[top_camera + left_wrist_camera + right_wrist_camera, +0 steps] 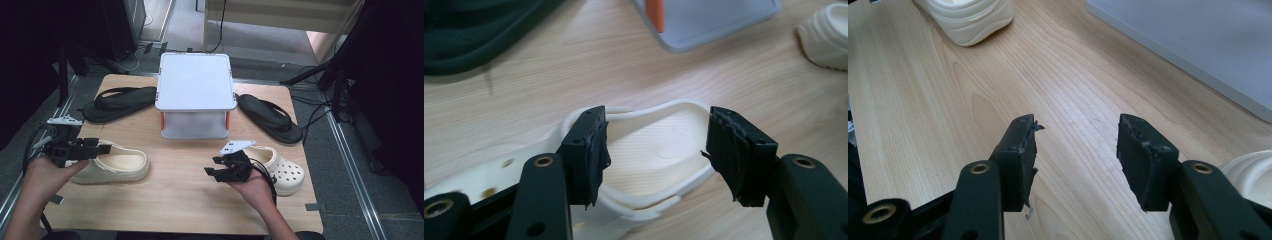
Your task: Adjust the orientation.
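Left gripper [656,150]: jaws wide, released, straddling the heel rim of the cream clog [654,150].
Right gripper [1075,150]: jaws wide, released, over bare table [948,100].

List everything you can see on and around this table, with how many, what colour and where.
Table: one, light wood, centre of the high view.
Shelf stand: one, white top with orange posts, back middle of the table.
Flip-flops: two, black; one left of the stand, one right of it.
Clogs: two, cream; one front left under the left gripper's jaws, one front right behind the right hand.
Floor rails: metal, along the table's sides.
Left gripper: black, jaws open over the left clog's heel end.
Right gripper: black, jaws open over bare wood.
Hands: two, one holding each gripper, left, right.
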### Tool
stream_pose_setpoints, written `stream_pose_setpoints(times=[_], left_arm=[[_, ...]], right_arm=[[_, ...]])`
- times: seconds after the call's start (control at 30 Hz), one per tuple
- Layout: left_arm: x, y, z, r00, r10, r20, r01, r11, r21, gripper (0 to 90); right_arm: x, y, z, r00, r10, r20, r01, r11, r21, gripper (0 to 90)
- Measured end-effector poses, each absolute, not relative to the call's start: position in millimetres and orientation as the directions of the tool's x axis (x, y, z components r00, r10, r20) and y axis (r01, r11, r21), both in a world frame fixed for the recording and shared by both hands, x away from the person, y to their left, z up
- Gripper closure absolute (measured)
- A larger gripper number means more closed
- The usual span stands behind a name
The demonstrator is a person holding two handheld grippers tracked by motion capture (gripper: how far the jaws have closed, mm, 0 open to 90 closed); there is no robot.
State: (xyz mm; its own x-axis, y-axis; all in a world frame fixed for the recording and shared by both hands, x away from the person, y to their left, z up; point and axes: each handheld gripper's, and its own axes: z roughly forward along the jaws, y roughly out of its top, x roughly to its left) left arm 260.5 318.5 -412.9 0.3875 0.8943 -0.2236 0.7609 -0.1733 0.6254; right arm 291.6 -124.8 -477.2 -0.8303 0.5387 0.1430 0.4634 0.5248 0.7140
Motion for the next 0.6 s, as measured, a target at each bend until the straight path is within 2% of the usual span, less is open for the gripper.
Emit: stream_pose_setpoints(times=[0.3, 0.6], left_arm=[[274.2, 341.7, -436.5, 0.298, 0.932, -0.205, 0.796, -0.125, 0.592, 41.9], [281.9, 343.5, -455.2, 0.271, 0.943, -0.195, 0.817, -0.118, 0.564, 41.3]], right_arm=[[291.2, -123.9, -478.6, -0.831, 0.537, 0.146, 0.467, 0.531, 0.707, 50.9], [291.4, -124.5, -479.0, -0.828, 0.541, 0.147, 0.473, 0.532, 0.703, 50.7]])
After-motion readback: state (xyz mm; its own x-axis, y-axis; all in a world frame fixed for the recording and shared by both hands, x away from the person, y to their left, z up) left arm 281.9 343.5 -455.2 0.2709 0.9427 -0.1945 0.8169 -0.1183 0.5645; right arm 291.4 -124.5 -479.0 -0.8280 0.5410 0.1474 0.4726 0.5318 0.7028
